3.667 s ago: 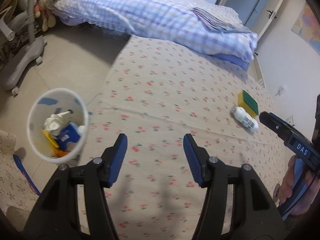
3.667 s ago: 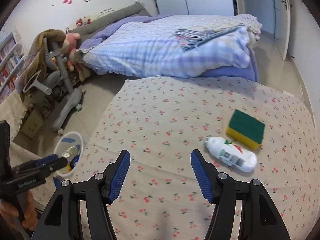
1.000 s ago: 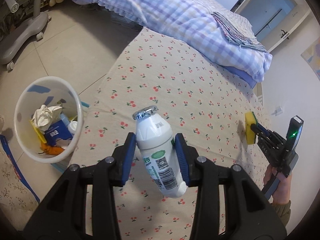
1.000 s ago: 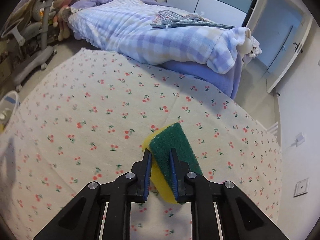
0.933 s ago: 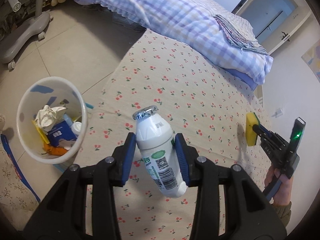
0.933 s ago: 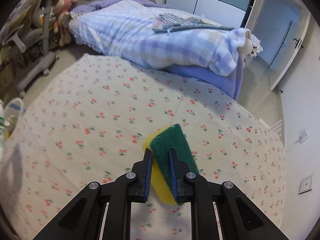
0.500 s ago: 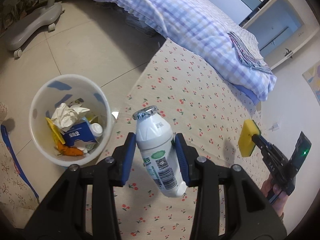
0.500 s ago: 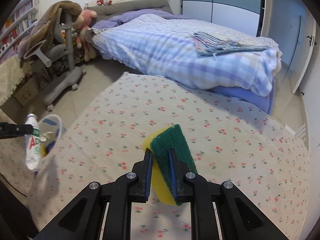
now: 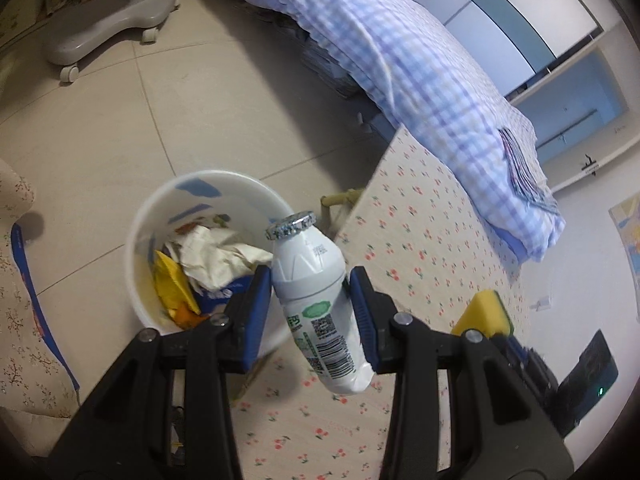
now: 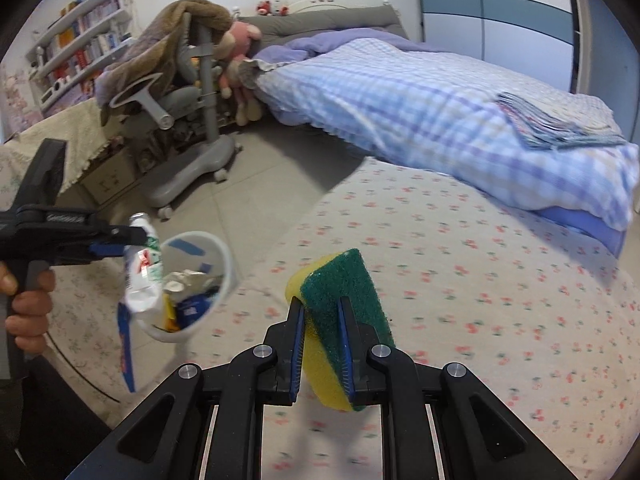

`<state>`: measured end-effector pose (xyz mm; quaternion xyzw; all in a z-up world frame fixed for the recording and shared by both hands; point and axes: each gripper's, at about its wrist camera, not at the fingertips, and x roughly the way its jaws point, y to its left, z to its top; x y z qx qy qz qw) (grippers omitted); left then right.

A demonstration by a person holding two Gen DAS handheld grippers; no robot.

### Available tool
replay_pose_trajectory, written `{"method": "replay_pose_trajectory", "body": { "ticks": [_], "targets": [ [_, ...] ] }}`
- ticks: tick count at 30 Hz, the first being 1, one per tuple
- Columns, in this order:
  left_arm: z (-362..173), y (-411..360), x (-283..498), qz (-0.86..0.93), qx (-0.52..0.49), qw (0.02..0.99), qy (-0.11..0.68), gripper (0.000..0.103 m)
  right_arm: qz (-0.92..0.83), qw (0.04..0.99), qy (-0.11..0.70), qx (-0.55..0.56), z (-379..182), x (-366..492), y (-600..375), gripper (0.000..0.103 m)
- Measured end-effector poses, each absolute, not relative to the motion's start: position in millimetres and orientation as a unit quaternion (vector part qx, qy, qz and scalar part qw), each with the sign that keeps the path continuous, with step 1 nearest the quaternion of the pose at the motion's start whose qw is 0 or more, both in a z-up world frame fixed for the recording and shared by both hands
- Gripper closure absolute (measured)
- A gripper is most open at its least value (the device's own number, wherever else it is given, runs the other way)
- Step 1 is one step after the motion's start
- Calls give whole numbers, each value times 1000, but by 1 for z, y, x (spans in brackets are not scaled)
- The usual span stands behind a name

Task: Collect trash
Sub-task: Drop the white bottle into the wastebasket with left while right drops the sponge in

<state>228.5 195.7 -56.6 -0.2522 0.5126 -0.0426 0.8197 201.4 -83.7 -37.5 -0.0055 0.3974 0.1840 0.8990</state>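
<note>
Two hand-held grippers: left [image 9: 310, 294] pinching bottle [image 9: 320, 304], right [image 10: 320, 336] pinching sponge [image 10: 340, 300]; cherry-print tablecloth [image 10: 480, 280], bed [image 10: 420, 112].

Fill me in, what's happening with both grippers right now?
A person is clearing trash off a table with a cherry-print cloth. The left gripper is clamped on a white plastic drink bottle, held beside the white trash bin on the floor, which already holds crumpled paper and wrappers. The right gripper grips a yellow-and-green scrub sponge above the table. Neither item has been dropped in.
</note>
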Motion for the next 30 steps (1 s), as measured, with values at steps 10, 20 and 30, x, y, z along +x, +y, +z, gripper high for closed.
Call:
{"method": "replay_pose_trajectory", "body": {
  "ticks": [10,20,30],
  "targets": [
    [-72,245,247,7,-267,821,504,61,248,883,395,56,-50,210,-8,87],
    [-85,253,262,23,-259,824,504,60,284,864,398,118,-51,239,40,86],
    [-84,265,263,35,-273,817,506,58,278,854,417,138,-72,255,55,86]
  ]
}}
